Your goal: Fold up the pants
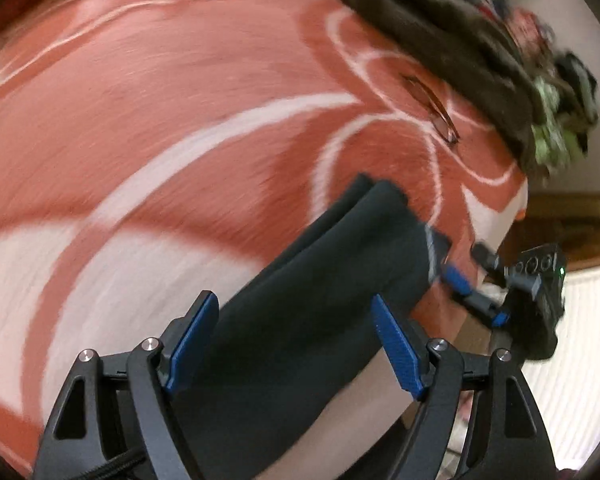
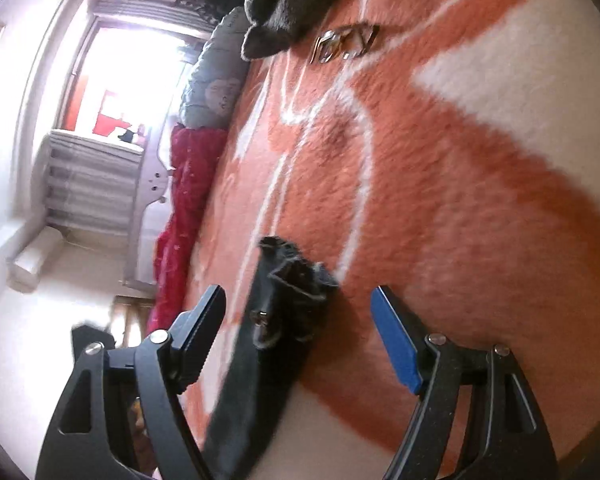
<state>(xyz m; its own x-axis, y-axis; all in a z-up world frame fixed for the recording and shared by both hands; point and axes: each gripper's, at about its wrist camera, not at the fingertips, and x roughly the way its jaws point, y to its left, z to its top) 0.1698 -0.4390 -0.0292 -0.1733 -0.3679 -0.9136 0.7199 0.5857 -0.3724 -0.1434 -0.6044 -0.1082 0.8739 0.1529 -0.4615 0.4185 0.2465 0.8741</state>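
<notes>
The dark pants [image 1: 319,300] lie as a long folded strip on the orange and white blanket [image 1: 140,120]. My left gripper [image 1: 296,340] is open, its blue pads either side of the strip, just above it. The right gripper [image 1: 471,292] shows at the strip's far end in the left wrist view. In the right wrist view the pants' waist end with a metal button [image 2: 276,312] sits between the spread fingers of my open right gripper [image 2: 300,328]. Nothing is gripped.
A pair of glasses [image 1: 431,108] [image 2: 343,46] lies on the blanket beyond the pants. A dark garment pile [image 1: 459,40] [image 2: 288,0] sits at the blanket's far edge. A red cloth [image 2: 184,216] and grey pillow [image 2: 216,80] lie along one side.
</notes>
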